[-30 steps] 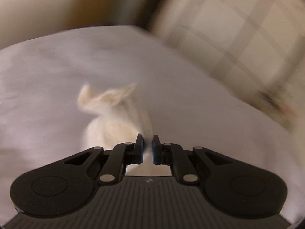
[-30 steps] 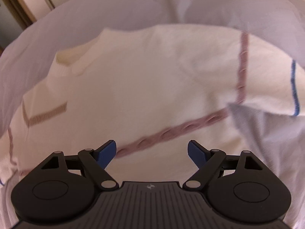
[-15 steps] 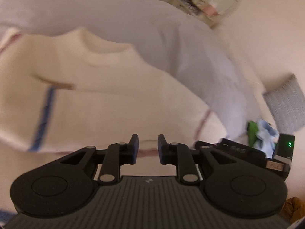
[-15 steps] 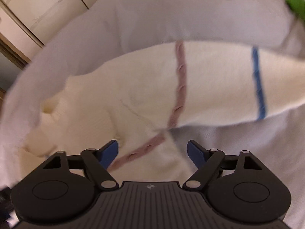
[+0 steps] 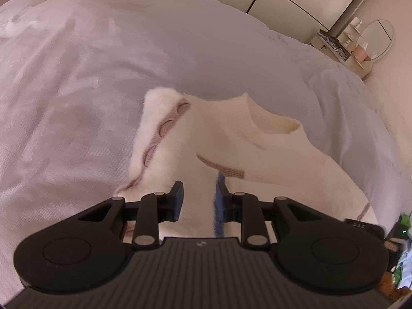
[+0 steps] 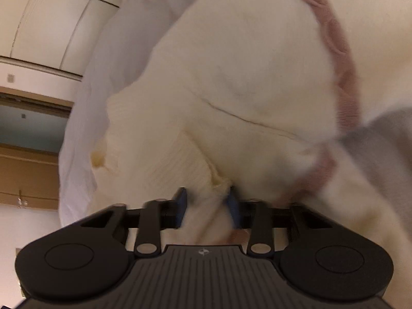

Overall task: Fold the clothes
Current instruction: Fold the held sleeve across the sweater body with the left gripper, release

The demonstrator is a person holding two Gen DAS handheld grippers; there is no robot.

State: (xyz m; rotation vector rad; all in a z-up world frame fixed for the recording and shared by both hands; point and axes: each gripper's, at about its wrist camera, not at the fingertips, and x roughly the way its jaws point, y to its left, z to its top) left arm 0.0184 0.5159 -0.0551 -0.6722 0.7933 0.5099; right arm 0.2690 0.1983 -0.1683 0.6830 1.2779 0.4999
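Cream sweater (image 5: 270, 159) lying on the lavender bedspread (image 5: 103, 77), collar toward the far edge, broad bare bedspread to the left and beyond. Left tool (image 5: 198, 200) hangs over the sweater, jaws opening, gripping nothing. Right tool (image 6: 207, 204), jaws closing, pinches a bunched sweater fold by the ribbed edge.

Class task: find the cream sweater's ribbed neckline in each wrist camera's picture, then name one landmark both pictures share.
Left wrist: the neckline sits right of centre, above the gripper.
Right wrist: the neckline lies left of centre, on the sweater's left edge.
Shared landmark: the pink cable-knit stripe.
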